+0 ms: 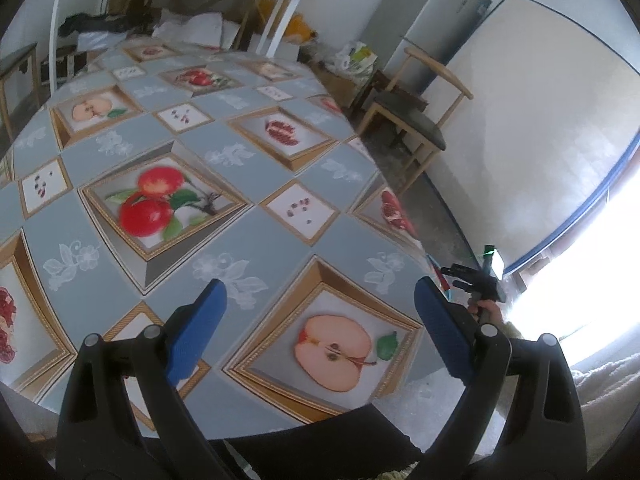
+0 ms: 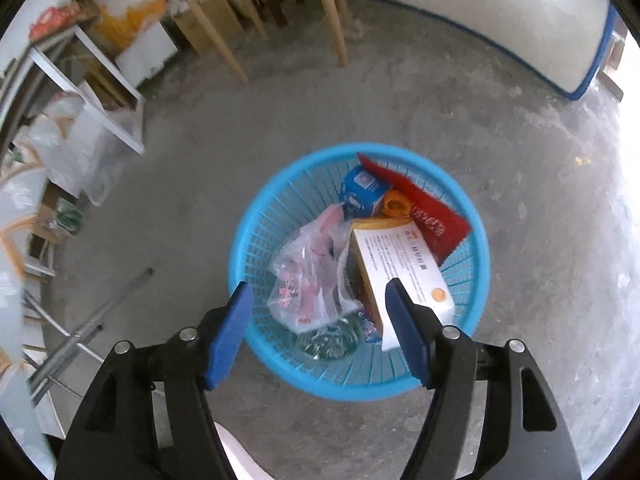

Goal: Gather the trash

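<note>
In the right wrist view a blue plastic basket (image 2: 256, 240) stands on the concrete floor. It holds a clear plastic bag (image 2: 312, 276), a white and orange box (image 2: 404, 264), a red packet (image 2: 428, 212), a blue carton (image 2: 362, 190) and a clear bottle (image 2: 332, 340). My right gripper (image 2: 320, 292) hangs above the basket's near side, open, with nothing between its blue pads. In the left wrist view my left gripper (image 1: 320, 292) is open over a table with a fruit-print cloth (image 1: 280, 236); nothing is held. The other gripper (image 1: 476, 280), in a hand, shows beyond the table's right edge.
A wooden chair (image 1: 416, 120) stands right of the table, a mattress (image 1: 532, 140) leans on the wall behind it. Chair legs (image 2: 336, 20), a white frame (image 2: 120, 92), bags and metal poles (image 2: 88, 332) crowd the floor left of and behind the basket.
</note>
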A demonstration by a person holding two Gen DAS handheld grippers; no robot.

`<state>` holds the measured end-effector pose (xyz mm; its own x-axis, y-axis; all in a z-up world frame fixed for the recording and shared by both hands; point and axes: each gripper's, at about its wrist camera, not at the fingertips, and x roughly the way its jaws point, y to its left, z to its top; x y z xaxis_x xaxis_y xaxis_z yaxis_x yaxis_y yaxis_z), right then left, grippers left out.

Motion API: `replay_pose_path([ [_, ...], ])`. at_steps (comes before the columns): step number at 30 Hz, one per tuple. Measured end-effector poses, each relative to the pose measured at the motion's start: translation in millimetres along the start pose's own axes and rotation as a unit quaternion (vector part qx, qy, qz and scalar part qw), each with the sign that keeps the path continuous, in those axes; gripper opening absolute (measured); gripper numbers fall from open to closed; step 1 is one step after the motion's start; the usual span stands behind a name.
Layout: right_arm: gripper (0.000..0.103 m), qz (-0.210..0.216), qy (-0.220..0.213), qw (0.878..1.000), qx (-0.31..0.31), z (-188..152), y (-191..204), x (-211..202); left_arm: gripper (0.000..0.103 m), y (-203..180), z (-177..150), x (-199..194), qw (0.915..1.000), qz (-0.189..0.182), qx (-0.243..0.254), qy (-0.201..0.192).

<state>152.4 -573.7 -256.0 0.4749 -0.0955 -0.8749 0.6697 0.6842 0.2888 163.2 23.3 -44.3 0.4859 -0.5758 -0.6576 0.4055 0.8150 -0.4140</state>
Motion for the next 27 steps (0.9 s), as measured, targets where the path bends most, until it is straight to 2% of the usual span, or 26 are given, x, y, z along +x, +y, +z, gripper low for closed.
replay_pose_path([
  [4, 0.067, 0.054, -0.043, 0.997, -0.023, -32, 25, -77, 0.091, -9, -2, -18, 0.9992, 0.013, 0.008, -0.037],
  [5, 0.067, 0.064, -0.056, 0.996, -0.038, -40, 34, -94, 0.095, -11, -3, -23, 0.9987, 0.019, 0.006, -0.048],
  [7, 0.073, 0.093, -0.085, 0.99, -0.07, -64, 57, -141, 0.095, -14, -3, -32, 0.9976, 0.028, 0.001, -0.064],
  [8, 0.081, 0.107, -0.105, 0.985, -0.087, -81, 70, -169, 0.095, -17, -3, -36, 0.9969, 0.03, -0.004, -0.072],
  [11, 0.094, 0.127, -0.15, 0.973, -0.123, -114, 97, -224, 0.095, -27, -1, -45, 0.995, 0.032, -0.019, -0.093],
  [13, 0.097, 0.132, -0.181, 0.962, -0.154, -141, 116, -263, 0.095, -38, 1, -50, 0.9929, 0.044, -0.029, -0.106],
  [17, 0.097, 0.108, -0.234, 0.945, -0.202, -187, 147, -313, 0.095, -60, -3, -53, 0.9891, 0.092, -0.037, -0.109],
  [21, 0.097, 0.102, -0.268, 0.935, -0.21, -223, 164, -342, 0.095, -92, -15, -50, 0.9811, 0.154, -0.001, -0.117],
  [23, 0.097, 0.068, -0.279, 0.936, -0.205, -236, 169, -349, 0.095, -109, -24, -48, 0.979, 0.164, 0.02, -0.12],
  [24, 0.097, 0.031, -0.282, 0.937, -0.206, -242, 172, -349, 0.095, -116, -28, -47, 0.9792, 0.163, 0.026, -0.118],
  [26, 0.097, -0.014, -0.261, 0.945, -0.196, -248, 170, -345, 0.095, -127, -35, -43, 0.9791, 0.167, 0.034, -0.111],
  [27, 0.097, -0.016, -0.253, 0.948, -0.191, -251, 169, -346, 0.095, -132, -39, -42, 0.9784, 0.169, 0.039, -0.113],
])
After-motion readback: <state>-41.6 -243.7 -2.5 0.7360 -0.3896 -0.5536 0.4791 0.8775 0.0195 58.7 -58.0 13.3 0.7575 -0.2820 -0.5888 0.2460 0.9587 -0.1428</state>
